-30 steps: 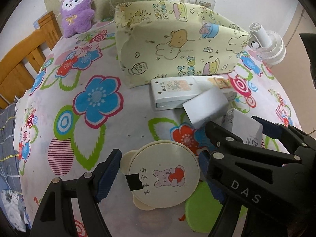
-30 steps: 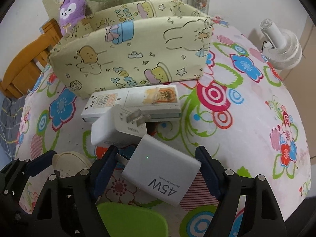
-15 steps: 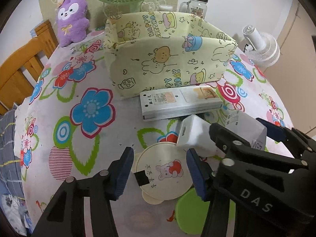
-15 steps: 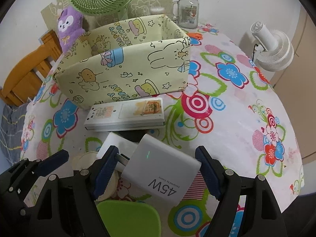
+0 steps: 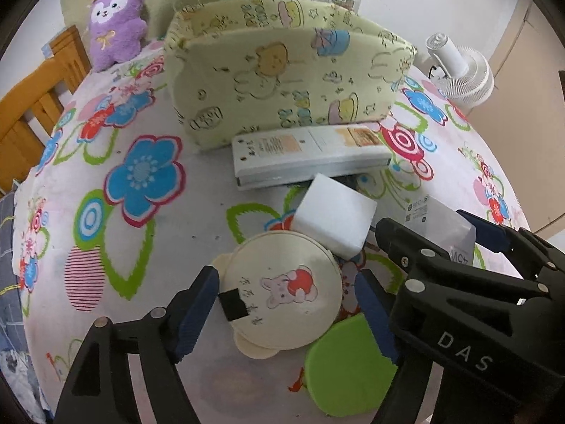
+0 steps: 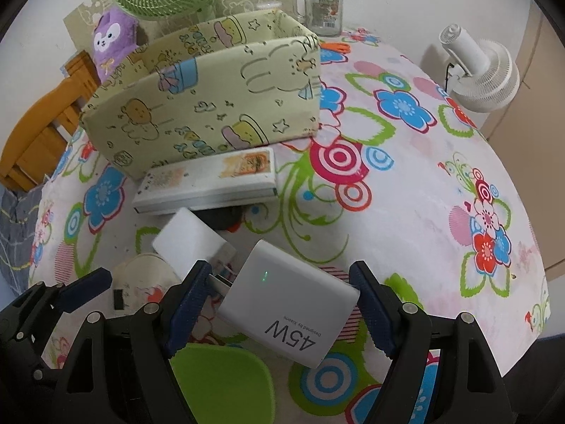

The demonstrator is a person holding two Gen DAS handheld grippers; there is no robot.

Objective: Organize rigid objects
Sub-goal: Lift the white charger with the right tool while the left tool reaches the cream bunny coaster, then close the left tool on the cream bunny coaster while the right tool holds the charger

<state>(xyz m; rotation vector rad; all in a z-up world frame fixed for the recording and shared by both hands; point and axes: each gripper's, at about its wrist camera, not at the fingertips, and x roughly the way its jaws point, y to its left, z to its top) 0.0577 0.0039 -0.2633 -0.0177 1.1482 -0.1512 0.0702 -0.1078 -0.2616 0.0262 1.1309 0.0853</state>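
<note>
My right gripper [image 6: 279, 269] is clenched on the white charger [image 6: 289, 312], a smooth plastic block with rounded corners, grey "45W" print and a small green light. One pad presses its far corner, the other its plug end, and it hangs tilted above the flowered tablecloth [image 6: 406, 212].

My left gripper [image 5: 286, 276] has just been opening its jaws. The round cream disc [image 5: 293, 258] lies between them on the cloth, released. It is matte and flat, with small ears on the rim and a rabbit drawing.

A plain white cube adapter [image 5: 335, 215] touches the disc edge. Behind it lies a long white flat box [image 5: 307, 155], just beside the soft yellow fabric bin [image 5: 282, 81].

Only the right wrist view shows the bin's open top. Only the left wrist view shows the whole disc. A green pad [image 6: 222, 378] lies under both grippers.
</note>
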